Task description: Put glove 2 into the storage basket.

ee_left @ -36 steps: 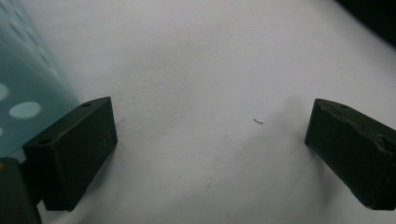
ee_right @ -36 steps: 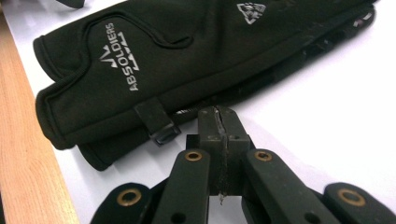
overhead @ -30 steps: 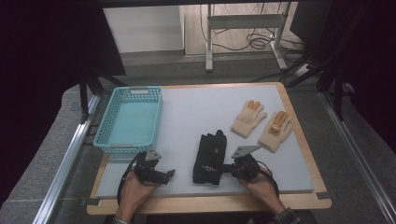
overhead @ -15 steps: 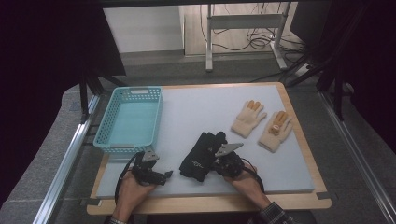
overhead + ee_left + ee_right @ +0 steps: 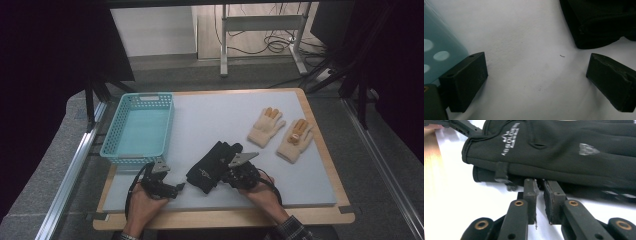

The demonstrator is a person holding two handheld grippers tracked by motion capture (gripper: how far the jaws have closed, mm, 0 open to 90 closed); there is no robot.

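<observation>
The right gripper's (image 5: 539, 187) fingers (image 5: 530, 200) stand nearly pressed together, only a sliver of gap between the pads, their tips at the lower edge of the black fabric gloves (image 5: 564, 152) — whether any cloth is pinched there cannot be told. The gloves lie stacked on the pale grey surface (image 5: 210, 120), white lettering on the upper cuff. The left gripper's (image 5: 536, 75) fingers (image 5: 464, 80) are spread wide over bare surface, just left of the gloves and apart from them. Left of the gloves sits a turquoise perforated plastic basket (image 5: 137, 127); to their right and farther back lie two cream knitted gloves with orange fingertips (image 5: 280, 132).
</observation>
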